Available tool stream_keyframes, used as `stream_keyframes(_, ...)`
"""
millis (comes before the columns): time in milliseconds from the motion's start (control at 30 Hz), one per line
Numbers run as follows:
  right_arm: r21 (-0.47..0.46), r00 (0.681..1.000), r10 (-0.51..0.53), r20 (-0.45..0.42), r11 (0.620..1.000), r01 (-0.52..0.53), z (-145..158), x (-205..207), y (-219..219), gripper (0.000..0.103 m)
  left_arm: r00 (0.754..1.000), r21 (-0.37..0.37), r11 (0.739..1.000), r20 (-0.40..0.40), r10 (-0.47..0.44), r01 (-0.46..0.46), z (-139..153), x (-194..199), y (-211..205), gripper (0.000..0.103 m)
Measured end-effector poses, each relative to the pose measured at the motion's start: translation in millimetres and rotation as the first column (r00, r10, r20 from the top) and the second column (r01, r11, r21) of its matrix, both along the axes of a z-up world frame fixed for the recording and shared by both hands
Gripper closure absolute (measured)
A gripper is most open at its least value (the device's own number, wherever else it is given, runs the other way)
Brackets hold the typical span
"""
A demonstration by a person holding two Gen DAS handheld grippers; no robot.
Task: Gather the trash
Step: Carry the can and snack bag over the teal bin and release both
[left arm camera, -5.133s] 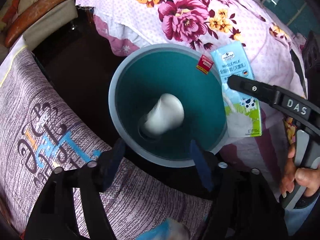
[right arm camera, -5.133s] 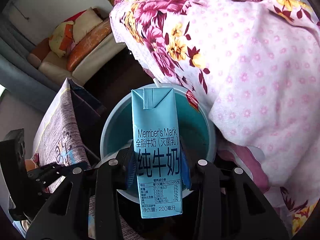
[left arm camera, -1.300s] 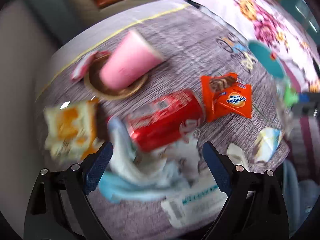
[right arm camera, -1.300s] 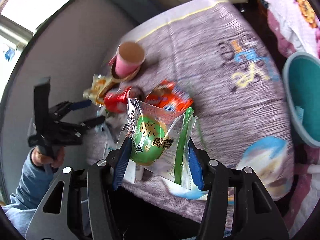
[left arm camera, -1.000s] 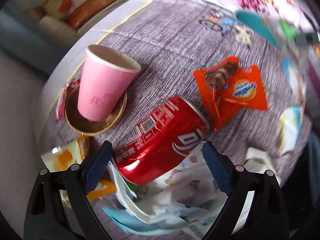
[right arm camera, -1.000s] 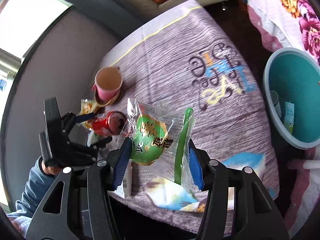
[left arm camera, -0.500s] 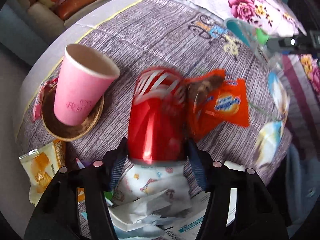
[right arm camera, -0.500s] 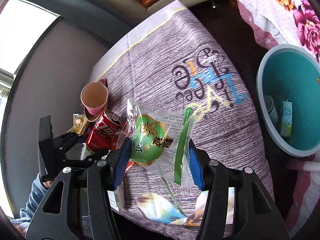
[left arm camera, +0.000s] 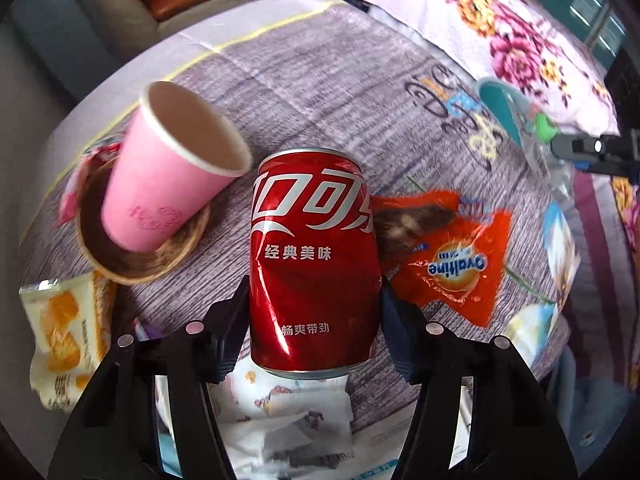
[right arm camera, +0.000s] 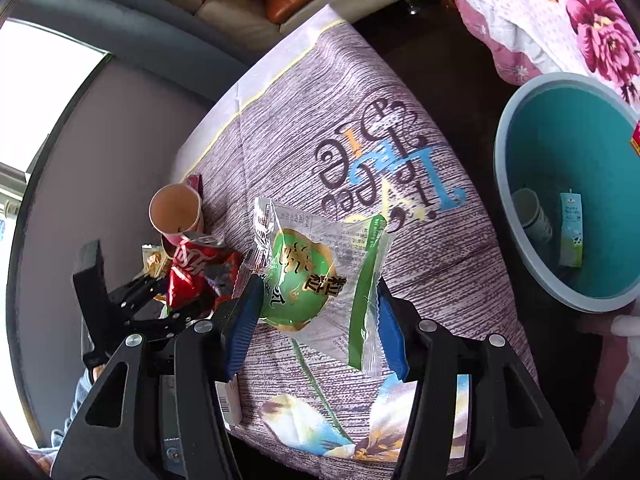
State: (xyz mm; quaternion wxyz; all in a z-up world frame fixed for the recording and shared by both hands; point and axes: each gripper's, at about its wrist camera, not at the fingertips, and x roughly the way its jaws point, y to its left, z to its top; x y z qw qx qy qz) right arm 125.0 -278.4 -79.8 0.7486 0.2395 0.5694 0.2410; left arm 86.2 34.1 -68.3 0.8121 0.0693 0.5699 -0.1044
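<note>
In the left wrist view, a dented red cola can (left arm camera: 312,240) stands upright between the blue pads of my left gripper (left arm camera: 314,300). The jaws are closing on it and the pads press its sides. My right gripper (right arm camera: 318,292) is shut on a clear and green snack packet (right arm camera: 308,272), held above the grey-patterned tablecloth (right arm camera: 360,92). A teal bin (right arm camera: 505,184) stands on the floor at the right, with a white cup and a blue milk carton (right arm camera: 571,232) inside. The right wrist view also shows the can (right arm camera: 184,268) in the left gripper at the left.
A pink paper cup (left arm camera: 168,172) leans in a wicker coaster (left arm camera: 140,268) left of the can. An orange Ovaltine wrapper (left arm camera: 452,264) lies to its right, a yellow snack packet (left arm camera: 64,336) at the far left, crumpled tissue (left arm camera: 288,412) below. A floral bedspread (left arm camera: 520,40) lies beyond the table.
The left gripper closed on the can, which went from lying on its side to upright between the pads. The right gripper carried the packet toward the bin side.
</note>
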Motion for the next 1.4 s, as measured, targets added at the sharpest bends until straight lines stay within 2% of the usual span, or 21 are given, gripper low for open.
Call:
stream_keyframes(100, 0.009, 1.0, -0.005, 0.01, 1.0, 0.005, 0.7, 1.5, -4.4, 0.051, 1.0, -0.006, 1.0, 0.014, 0.024, -0.024, 15.1, -5.2, 2.6, 0.042)
stream_keyframes(300, 0.02, 0.996, -0.064, 0.062, 0.998, 0.063, 12.9, 2.1, -27.4, 0.051, 0.996, -0.052, 0.999, 0.085, -0.007, 0.011, 56.6, -6.2, -19.9, 0.042)
stream_keyframes(400, 0.023, 0.986, -0.138, 0.098, 0.99, 0.137, 23.6, -1.0, -58.6, 0.051, 0.994, -0.075, 0.995, 0.097, -0.051, 0.058, 67.6, 5.7, -52.2, 0.042)
stream_keyframes(567, 0.022, 0.958, -0.255, 0.133, 0.967, 0.255, 32.9, -10.9, -115.1, 0.051, 0.982, -0.102, 0.981, 0.108, -0.156, 0.167, 72.3, 35.0, -131.2, 0.042)
stream_keyframes(633, -0.006, 0.935, -0.322, 0.145, 0.945, 0.326, 32.6, -15.0, -144.1, 0.051, 0.975, -0.111, 0.972, 0.099, -0.197, 0.207, 67.9, 44.8, -164.7, 0.042)
stream_keyframes(800, -0.054, 0.897, -0.418, 0.143, 0.902, 0.429, 21.6, -23.4, -189.1, 0.051, 0.963, -0.135, 0.953, 0.052, -0.266, 0.271, 46.6, 62.9, -233.8, 0.042)
stream_keyframes(1000, -0.072, 0.885, -0.45, 0.123, 0.885, 0.46, 7.5, -20.3, -215.8, 0.051, 0.946, -0.14, 0.938, -0.024, -0.322, 0.316, 12.1, 75.5, -291.0, 0.042)
stream_keyframes(1233, -0.092, 0.882, -0.459, 0.104, 0.879, 0.468, -12.9, -10.1, -235.5, 0.051, 0.934, -0.133, 0.932, -0.076, -0.35, 0.338, -15.3, 86.7, -320.3, 0.042)
stream_keyframes(1400, -0.111, 0.886, -0.452, 0.1, 0.88, 0.462, -15.0, -10.6, -237.2, 0.051, 0.935, -0.14, 0.934, -0.091, -0.343, 0.329, -26.1, 94.2, -326.3, 0.041)
